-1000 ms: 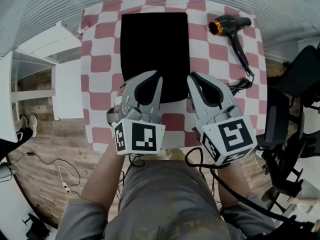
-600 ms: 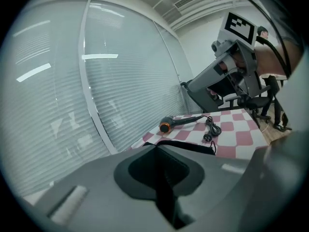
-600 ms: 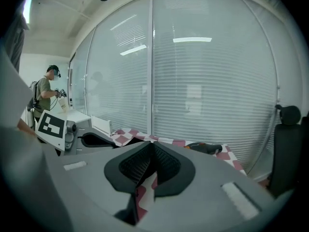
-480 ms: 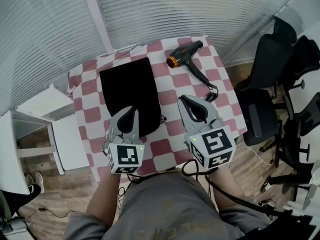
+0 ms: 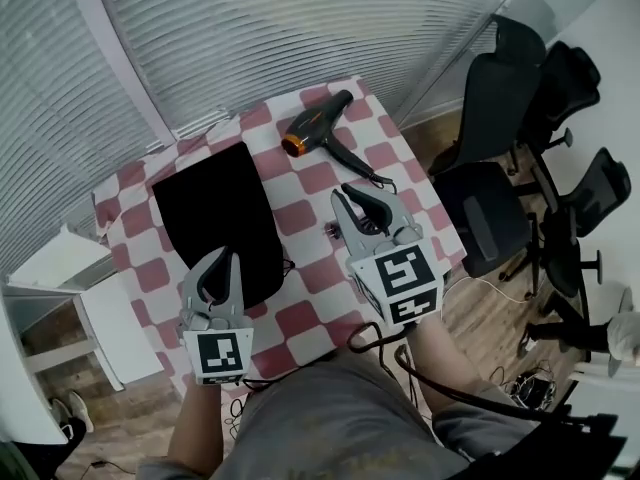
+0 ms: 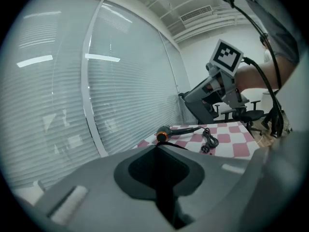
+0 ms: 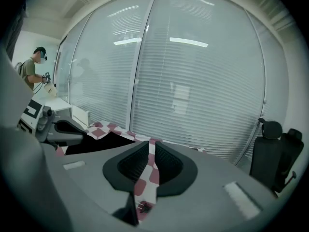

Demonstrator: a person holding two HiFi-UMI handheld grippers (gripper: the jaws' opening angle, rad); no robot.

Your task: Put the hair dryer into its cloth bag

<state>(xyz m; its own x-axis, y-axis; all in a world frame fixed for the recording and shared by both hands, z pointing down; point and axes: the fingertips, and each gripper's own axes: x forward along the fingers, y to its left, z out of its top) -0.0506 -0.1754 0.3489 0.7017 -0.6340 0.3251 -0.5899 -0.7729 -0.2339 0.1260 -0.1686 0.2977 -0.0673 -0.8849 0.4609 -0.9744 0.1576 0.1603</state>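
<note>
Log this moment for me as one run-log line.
left tongs: shut, empty | right tongs: jaws just been opening, narrow gap, empty | hair dryer: untouched, beside cloth bag, not inside

Holds the left gripper (image 5: 226, 256) close in, jaws pressed together on nothing. Holds the right gripper (image 5: 343, 192) further out, jaws just opening to a narrow, empty gap.

Hair dryer (image 5: 312, 134) lies right of cloth bag (image 5: 218, 218) — both on table (image 5: 300, 218).
</note>
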